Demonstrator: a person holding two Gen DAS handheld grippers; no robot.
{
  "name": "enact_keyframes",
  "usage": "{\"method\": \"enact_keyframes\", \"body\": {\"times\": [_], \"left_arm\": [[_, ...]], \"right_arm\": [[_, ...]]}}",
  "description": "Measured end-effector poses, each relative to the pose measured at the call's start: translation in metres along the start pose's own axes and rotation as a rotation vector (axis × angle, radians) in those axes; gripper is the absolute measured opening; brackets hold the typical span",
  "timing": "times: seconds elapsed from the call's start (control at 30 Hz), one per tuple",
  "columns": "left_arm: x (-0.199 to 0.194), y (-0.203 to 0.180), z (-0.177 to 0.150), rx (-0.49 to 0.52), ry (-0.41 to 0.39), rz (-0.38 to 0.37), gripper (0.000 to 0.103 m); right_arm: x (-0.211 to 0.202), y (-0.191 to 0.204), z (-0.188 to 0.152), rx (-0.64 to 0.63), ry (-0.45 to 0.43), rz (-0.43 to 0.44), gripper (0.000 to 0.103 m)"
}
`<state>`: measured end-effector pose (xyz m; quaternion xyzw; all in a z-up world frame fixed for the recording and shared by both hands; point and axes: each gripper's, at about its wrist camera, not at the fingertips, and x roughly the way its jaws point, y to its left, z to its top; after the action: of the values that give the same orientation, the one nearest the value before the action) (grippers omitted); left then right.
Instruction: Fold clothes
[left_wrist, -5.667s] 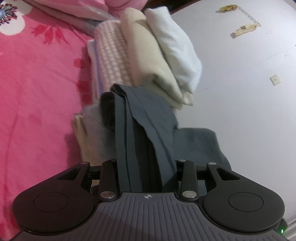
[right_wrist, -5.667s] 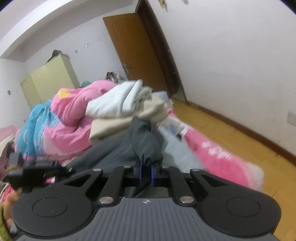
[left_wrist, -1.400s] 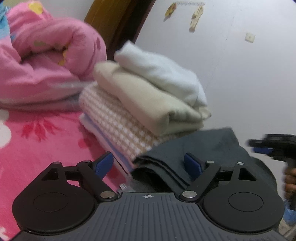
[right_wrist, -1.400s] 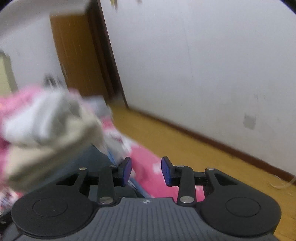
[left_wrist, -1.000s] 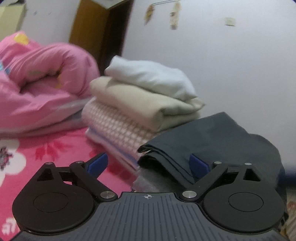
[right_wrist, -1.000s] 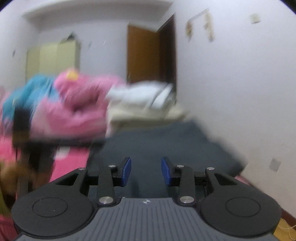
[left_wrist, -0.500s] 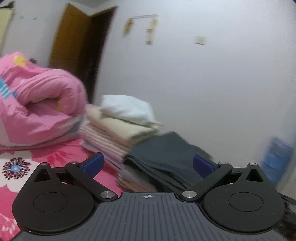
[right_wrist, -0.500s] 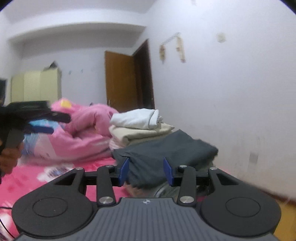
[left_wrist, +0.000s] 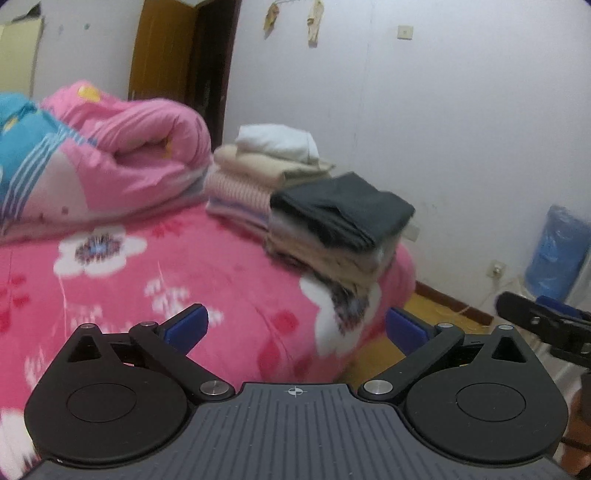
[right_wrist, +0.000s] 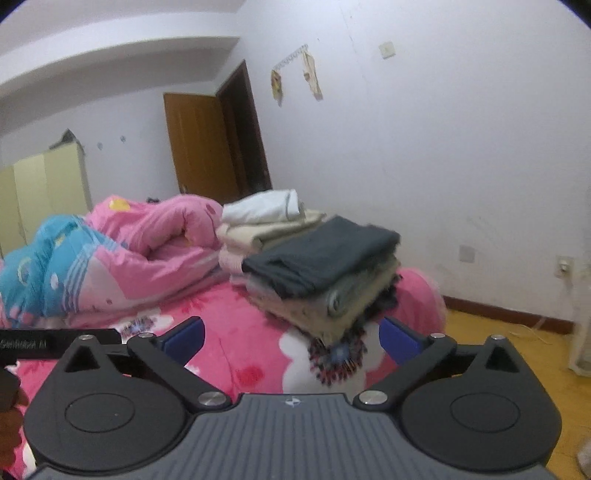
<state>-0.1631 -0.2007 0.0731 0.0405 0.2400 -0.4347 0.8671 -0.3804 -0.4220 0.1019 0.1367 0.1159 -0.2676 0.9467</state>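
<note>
A folded dark grey garment (left_wrist: 343, 214) (right_wrist: 321, 254) lies on top of a pile of folded beige clothes (left_wrist: 325, 254) (right_wrist: 332, 302) at the bed's far corner. Behind it stands a second stack with a white piece (left_wrist: 277, 142) (right_wrist: 266, 206) on cream and pink checked ones. My left gripper (left_wrist: 295, 326) hangs open over the pink floral bedspread (left_wrist: 147, 266), well short of the piles, nothing between its fingers. My right gripper (right_wrist: 291, 334) is also open and empty, back from the same pile; it shows at the right edge of the left wrist view (left_wrist: 543, 325).
A rolled pink and blue quilt (left_wrist: 92, 158) (right_wrist: 110, 251) lies along the back of the bed. A brown door (right_wrist: 207, 147) and a pale cupboard (right_wrist: 40, 195) stand behind. Wooden floor (right_wrist: 517, 339) lies right of the bed, with a blue bag (left_wrist: 557, 254) by the wall.
Both grippers let go of the dark grey garment, which now lies folded on the pile, and drew back from it. The right gripper's jaws have opened wider.
</note>
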Motion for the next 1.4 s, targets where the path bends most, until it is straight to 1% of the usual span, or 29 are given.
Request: {"method": "enact_keyframes", "body": {"times": [0.1, 0.2, 0.27, 0.37, 0.5, 0.57, 0.63, 0.73, 0.93, 1.17, 1.4], "left_arm": [[-0.010, -0.009, -0.009, 0.025, 0.002, 0.044, 0.103], [-0.012, -0.015, -0.014, 0.030, -0.007, 0.083, 0.103], [-0.012, -0.017, -0.018, 0.027, -0.012, 0.105, 0.103], [-0.010, -0.021, -0.023, 0.025, -0.018, 0.135, 0.103], [0.006, -0.026, -0.033, 0.036, -0.004, 0.155, 0.103], [0.017, -0.025, -0.036, 0.026, 0.018, 0.160, 0.103], [0.028, -0.023, -0.038, 0.011, 0.043, 0.158, 0.103], [0.035, -0.018, -0.040, -0.007, 0.050, 0.165, 0.103], [0.039, -0.015, -0.042, -0.003, 0.049, 0.188, 0.103], [0.035, -0.014, -0.040, 0.005, 0.044, 0.176, 0.103], [0.032, -0.019, -0.041, 0.006, 0.057, 0.149, 0.103]], "right_arm": [[-0.011, 0.005, -0.005, -0.002, 0.001, -0.033, 0.103], [-0.010, 0.006, -0.007, 0.019, 0.023, -0.062, 0.103], [-0.007, 0.006, -0.010, 0.020, 0.042, -0.095, 0.103], [0.000, 0.010, -0.017, -0.003, 0.075, -0.169, 0.103], [0.013, 0.016, -0.026, -0.075, 0.106, -0.232, 0.103], [0.020, 0.018, -0.030, -0.103, 0.114, -0.258, 0.103], [0.027, 0.020, -0.032, -0.114, 0.129, -0.277, 0.103], [0.036, 0.023, -0.035, -0.128, 0.154, -0.305, 0.103], [0.042, 0.030, -0.039, -0.146, 0.180, -0.310, 0.103], [0.042, 0.036, -0.036, -0.158, 0.177, -0.307, 0.103], [0.036, 0.039, -0.034, -0.169, 0.165, -0.319, 0.103]]}}
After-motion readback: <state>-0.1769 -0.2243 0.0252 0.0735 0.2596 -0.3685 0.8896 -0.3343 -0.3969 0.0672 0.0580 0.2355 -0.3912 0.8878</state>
